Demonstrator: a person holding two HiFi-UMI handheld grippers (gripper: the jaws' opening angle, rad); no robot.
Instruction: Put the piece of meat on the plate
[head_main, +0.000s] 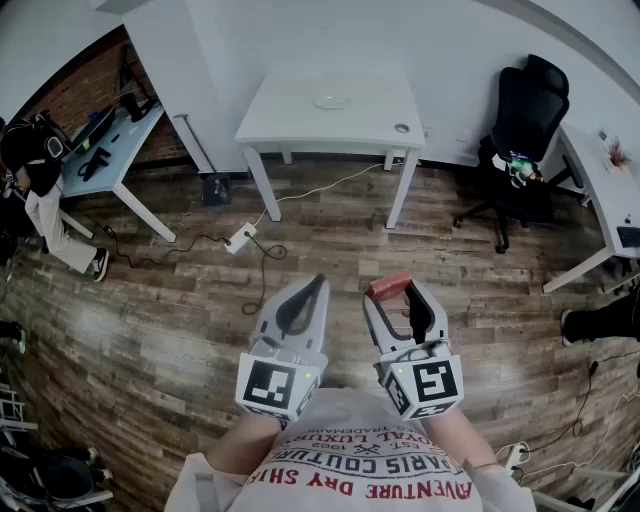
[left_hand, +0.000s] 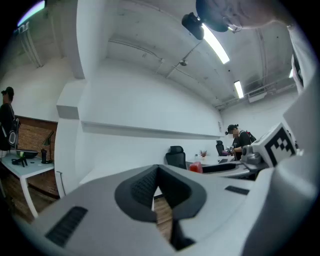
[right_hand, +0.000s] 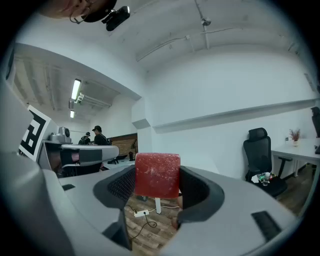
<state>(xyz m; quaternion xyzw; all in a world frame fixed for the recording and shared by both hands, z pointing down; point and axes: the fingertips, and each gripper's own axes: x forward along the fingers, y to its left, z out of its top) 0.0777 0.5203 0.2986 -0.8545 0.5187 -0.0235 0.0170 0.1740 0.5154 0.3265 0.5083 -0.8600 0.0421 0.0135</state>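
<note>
A red block of meat sits between the fingertips of my right gripper, which is shut on it. In the right gripper view the meat fills the gap between the dark pads, and the gripper points level at a white wall. My left gripper is beside it, shut with nothing in it; its tips meet. Both are held close to my body, over the wooden floor. The white plate lies on the white table, well ahead of both grippers.
A small round thing lies near the table's right front corner. A power strip and its cable lie on the floor before the table. A black office chair stands at the right, desks at both sides, and a person at the far left.
</note>
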